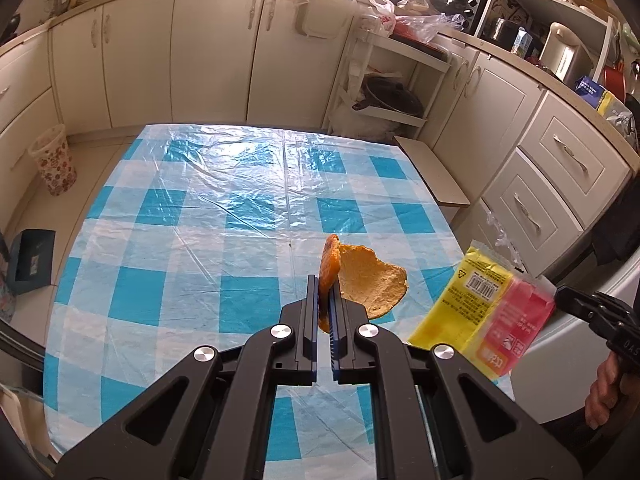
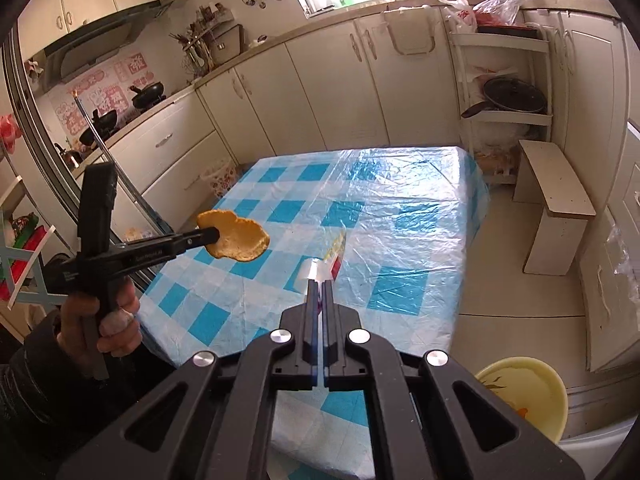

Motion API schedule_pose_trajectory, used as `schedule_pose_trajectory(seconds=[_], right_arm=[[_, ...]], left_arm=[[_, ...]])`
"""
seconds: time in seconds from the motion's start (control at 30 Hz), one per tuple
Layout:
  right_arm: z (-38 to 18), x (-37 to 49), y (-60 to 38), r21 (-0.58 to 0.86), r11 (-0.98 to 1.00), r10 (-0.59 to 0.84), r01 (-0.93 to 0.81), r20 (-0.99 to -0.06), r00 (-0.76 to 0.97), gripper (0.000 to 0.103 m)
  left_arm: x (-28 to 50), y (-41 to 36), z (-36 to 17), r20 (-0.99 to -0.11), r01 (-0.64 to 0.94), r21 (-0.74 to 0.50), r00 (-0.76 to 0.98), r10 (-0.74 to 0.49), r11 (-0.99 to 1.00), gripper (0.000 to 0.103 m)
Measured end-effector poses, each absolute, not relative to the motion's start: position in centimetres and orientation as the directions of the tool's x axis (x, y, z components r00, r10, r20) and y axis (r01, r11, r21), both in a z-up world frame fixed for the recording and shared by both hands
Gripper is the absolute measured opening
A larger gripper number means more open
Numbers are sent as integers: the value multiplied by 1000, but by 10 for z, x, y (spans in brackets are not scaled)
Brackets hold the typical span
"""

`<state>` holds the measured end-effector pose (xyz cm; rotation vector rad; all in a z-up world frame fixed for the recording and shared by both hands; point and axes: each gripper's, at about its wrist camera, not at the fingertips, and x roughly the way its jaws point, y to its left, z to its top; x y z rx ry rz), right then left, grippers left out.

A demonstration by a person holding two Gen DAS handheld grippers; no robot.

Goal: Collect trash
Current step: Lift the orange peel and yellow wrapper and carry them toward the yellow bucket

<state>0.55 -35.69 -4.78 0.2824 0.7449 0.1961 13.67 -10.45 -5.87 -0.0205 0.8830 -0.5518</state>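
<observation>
My left gripper (image 1: 324,280) is shut on an orange peel (image 1: 368,280) and holds it above the blue checked table (image 1: 200,208). The peel (image 2: 236,240) also shows in the right wrist view, pinched in the left gripper (image 2: 216,234) at the table's left side. My right gripper (image 2: 320,284) is shut on a yellow and pink plastic wrapper (image 2: 334,258), seen edge-on. In the left wrist view the wrapper (image 1: 480,308) hangs flat from the right gripper (image 1: 560,298) beyond the table's right edge.
A yellow bowl (image 2: 532,392) sits on a white surface at lower right. A small patterned waste basket (image 1: 54,164) stands on the floor left of the table. A white stool (image 2: 556,208) stands right of the table. Cabinets line the walls.
</observation>
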Motion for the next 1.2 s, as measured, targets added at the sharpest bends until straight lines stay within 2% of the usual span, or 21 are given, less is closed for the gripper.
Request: schedule_pose_trajectory(seconds=[0.23,0.53,0.8,1.03,1.2], right_arm=[[-32,-17,-385,385,921,285,-55,-573,769,2],[-27,-25,-395,419,906,298,-56,-540,787,2],[-19,-50,-434,424,905,208,39,-521,828,2],[-24,-79,-475,400,898,79,182,-554,828,2],[-47,-81,-488,344,897,12,277,-646,763,2]], left_arm=[[129,-118,-56,-723,474,-238,496,-481,848,5],[123,-126,-57,-726,487,-237,486,-486,841,5],[112,-148,-44,-709,539,-236,473,-522,809,5],[89,-197,-35,-696,623,-236,427,-577,746,5],[71,-239,-39,-701,678,-233,380,-603,698,5]])
